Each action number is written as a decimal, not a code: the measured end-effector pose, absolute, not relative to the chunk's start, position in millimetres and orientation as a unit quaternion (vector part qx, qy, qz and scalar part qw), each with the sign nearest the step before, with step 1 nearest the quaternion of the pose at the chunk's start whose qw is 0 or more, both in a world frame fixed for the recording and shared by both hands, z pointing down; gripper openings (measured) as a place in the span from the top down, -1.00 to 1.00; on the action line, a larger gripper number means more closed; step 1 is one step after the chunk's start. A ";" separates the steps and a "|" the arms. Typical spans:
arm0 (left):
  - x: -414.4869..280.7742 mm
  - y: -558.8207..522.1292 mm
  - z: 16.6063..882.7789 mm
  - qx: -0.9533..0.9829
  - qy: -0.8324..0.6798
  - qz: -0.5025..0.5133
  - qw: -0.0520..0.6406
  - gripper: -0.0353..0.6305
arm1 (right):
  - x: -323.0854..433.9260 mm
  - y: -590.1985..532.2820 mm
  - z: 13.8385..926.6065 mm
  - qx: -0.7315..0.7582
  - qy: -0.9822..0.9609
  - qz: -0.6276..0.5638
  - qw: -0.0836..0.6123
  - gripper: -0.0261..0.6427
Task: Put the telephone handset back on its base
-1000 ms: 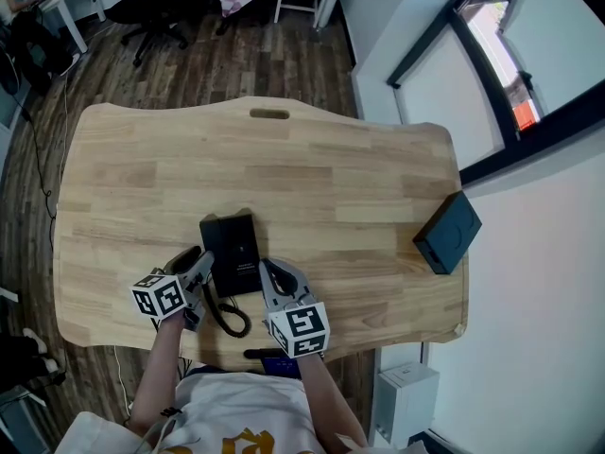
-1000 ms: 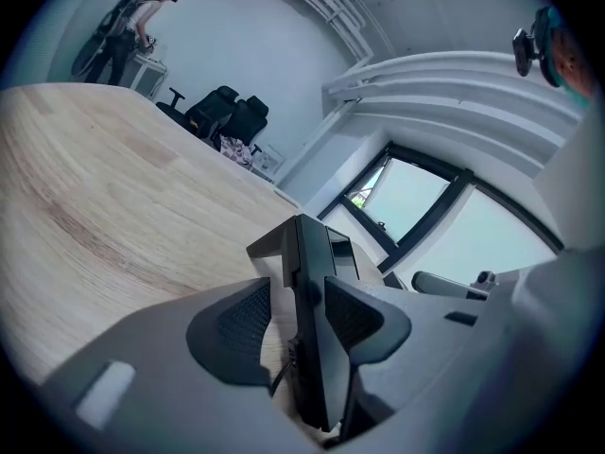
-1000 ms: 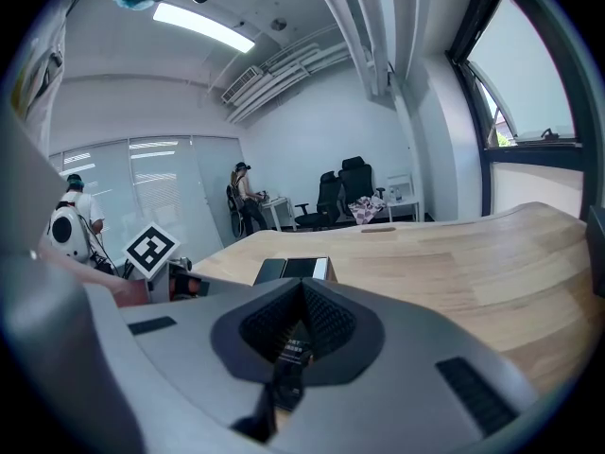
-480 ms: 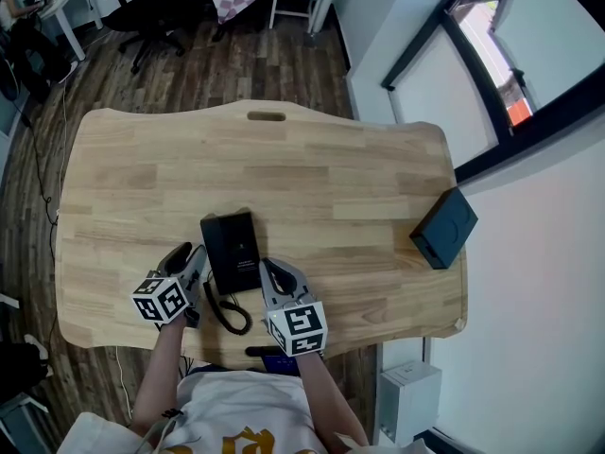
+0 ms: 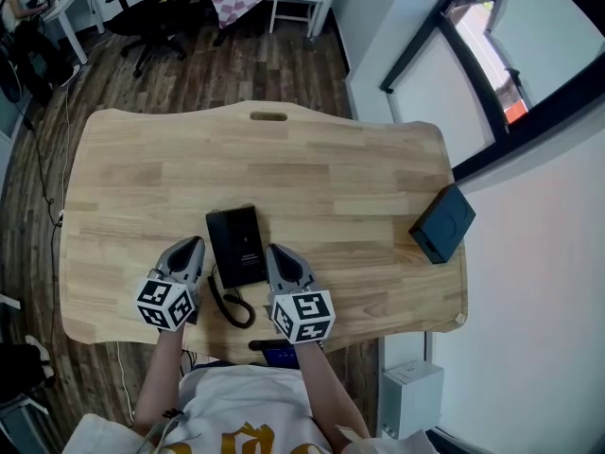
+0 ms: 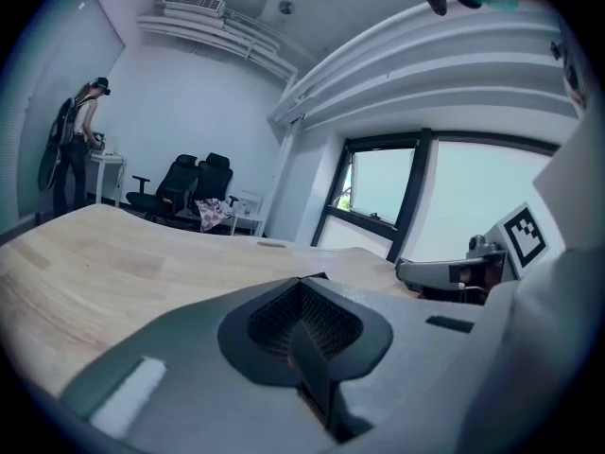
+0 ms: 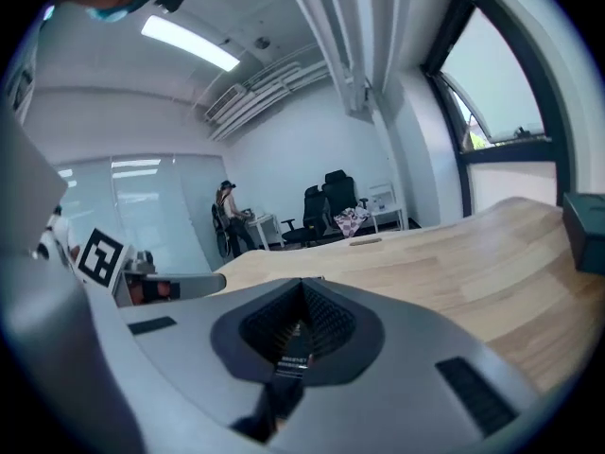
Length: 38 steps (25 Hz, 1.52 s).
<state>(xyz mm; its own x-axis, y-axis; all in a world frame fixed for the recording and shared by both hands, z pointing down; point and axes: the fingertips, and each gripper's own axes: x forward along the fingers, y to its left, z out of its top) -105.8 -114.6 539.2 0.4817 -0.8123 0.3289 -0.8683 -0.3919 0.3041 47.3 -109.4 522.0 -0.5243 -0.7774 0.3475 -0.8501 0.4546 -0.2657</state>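
**Three cameras, one worktop**

The head camera is looking steeply down from above the person, taking in the whole worktop [image 5: 312, 159]. The left hand-held gripper [image 5: 188, 247] is filming low and close over its just-closed, empty jaws, facing along the wood. The right hand-held gripper [image 5: 275, 252] is looking likewise. All three views are sharing the far edge and the office chairs [image 5: 151, 3].

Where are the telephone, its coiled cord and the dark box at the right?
telephone [image 5: 236, 242], head view, middle of its top face.
coiled cord [image 5: 225, 306], head view, lower bend of the cord.
dark box [image 5: 442, 223], head view, centre of its top.
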 end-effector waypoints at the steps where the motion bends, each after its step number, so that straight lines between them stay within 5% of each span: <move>1: -103.7 -112.6 535.3 0.835 -0.501 0.058 0.222 0.89 | 50.0 -109.6 519.4 0.483 -0.844 0.219 0.075 0.90; 18: -110.3 -74.6 466.8 0.844 -0.509 0.024 0.166 0.89 | 20.7 -77.8 453.2 0.504 -0.856 0.064 0.099 0.90; 38: -111.1 -47.6 437.3 0.842 -0.518 0.001 0.152 0.89 | 34.7 -43.3 434.5 0.524 -0.845 0.050 0.093 0.91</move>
<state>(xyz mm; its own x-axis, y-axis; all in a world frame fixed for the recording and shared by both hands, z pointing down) -111.1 -47.6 437.3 0.4632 -0.8718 0.1592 -0.8723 -0.4168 0.2557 34.7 -43.3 434.5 -0.4326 -0.8769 0.2094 -0.8954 0.4450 0.0136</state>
